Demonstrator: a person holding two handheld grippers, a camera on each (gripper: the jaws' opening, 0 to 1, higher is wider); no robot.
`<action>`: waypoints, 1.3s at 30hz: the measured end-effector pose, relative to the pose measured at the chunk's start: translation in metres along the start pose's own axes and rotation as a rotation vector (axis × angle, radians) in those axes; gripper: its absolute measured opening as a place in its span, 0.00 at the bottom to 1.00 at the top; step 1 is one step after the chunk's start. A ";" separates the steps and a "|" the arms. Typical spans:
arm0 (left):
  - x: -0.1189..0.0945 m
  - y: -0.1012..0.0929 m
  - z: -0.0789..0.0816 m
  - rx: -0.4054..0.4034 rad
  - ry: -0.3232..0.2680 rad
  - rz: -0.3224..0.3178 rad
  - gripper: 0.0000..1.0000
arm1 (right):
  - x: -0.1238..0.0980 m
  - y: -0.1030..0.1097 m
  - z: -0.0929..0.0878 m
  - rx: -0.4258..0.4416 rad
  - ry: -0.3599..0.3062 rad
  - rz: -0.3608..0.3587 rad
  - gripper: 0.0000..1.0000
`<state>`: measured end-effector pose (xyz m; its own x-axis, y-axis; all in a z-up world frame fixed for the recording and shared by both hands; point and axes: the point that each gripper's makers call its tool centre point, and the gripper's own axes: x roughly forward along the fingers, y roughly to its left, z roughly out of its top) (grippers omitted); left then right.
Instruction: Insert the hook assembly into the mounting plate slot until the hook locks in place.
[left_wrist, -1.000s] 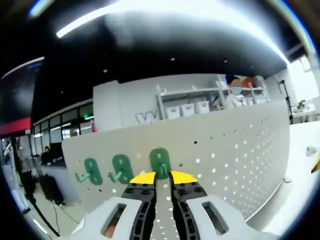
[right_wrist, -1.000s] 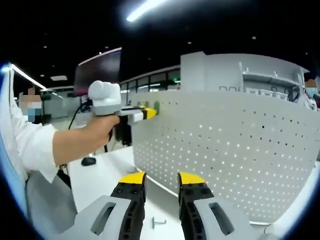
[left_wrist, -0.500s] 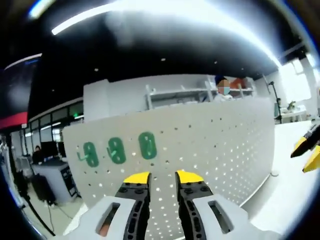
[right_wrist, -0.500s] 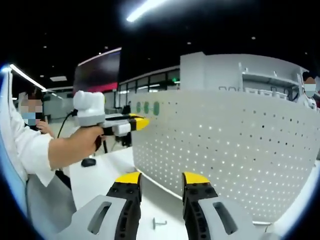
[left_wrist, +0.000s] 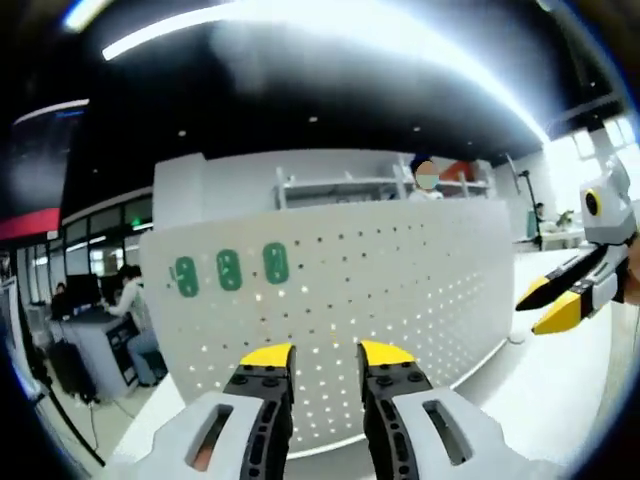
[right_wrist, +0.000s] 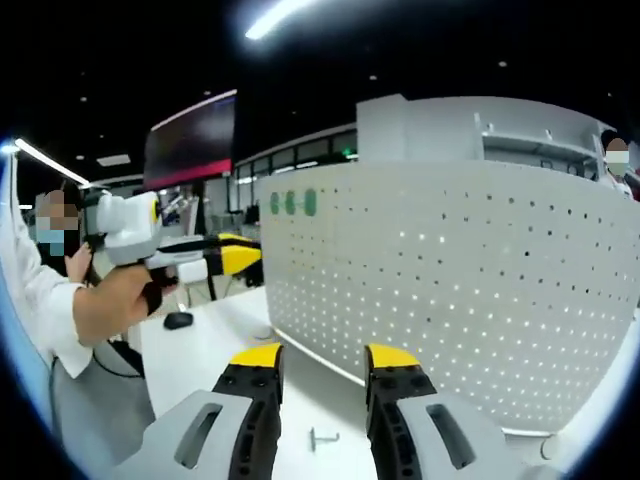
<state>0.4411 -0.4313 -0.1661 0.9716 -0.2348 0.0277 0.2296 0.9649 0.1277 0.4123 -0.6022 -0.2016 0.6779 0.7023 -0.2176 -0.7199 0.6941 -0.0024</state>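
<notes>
So in the left gripper view the left gripper (left_wrist: 324, 354) has its two black jaws with yellow tips spread apart, nothing between them, just air. Straight ahead past the fingertips stands the plate (left_wrist: 400, 290), a white sheet-metal pegboard, matte, bowed by the lens, punched with a regular grid of small round holes. Up and to the left of the tips, near its top edge, three green hooks (left_wrist: 229, 269) sit in a row, smooth plastic-looking ovals with a slot down the middle; whether they're locked I can't tell. Off to the right of the fingers the right gripper (left_wrist: 560, 300) pokes in, white body, yellow wedge tips apart. In the right gripper view the left gripper (right_wrist: 235, 258) is left of the fingers and higher, held in a hand (right_wrist: 115, 300) with a white sleeve, well clear of the plate. The right gripper (right_wrist: 324, 357) is likewise open and empty. Just below the gap between its tips a small thin bent-wire hook (right_wrist: 322, 437) lies flat on the glossy white table (right_wrist: 200, 350). The plate (right_wrist: 480, 300) fills everything ahead and right, and the green hooks (right_wrist: 291, 203) are up left of the tips.
</notes>
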 end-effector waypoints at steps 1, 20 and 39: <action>-0.006 -0.003 -0.002 0.000 0.004 -0.006 0.26 | 0.001 0.000 -0.002 0.002 0.003 0.000 0.31; -0.034 -0.019 -0.041 -0.018 0.068 -0.052 0.24 | 0.025 0.008 -0.046 -0.011 0.132 0.047 0.29; -0.030 -0.026 -0.050 -0.027 0.090 -0.095 0.23 | 0.043 0.008 -0.122 0.019 0.292 0.078 0.27</action>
<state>0.4088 -0.4438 -0.2196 0.9462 -0.3153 -0.0729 0.3215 0.9417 0.0991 0.4177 -0.5860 -0.3298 0.5472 0.6799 -0.4881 -0.7631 0.6449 0.0428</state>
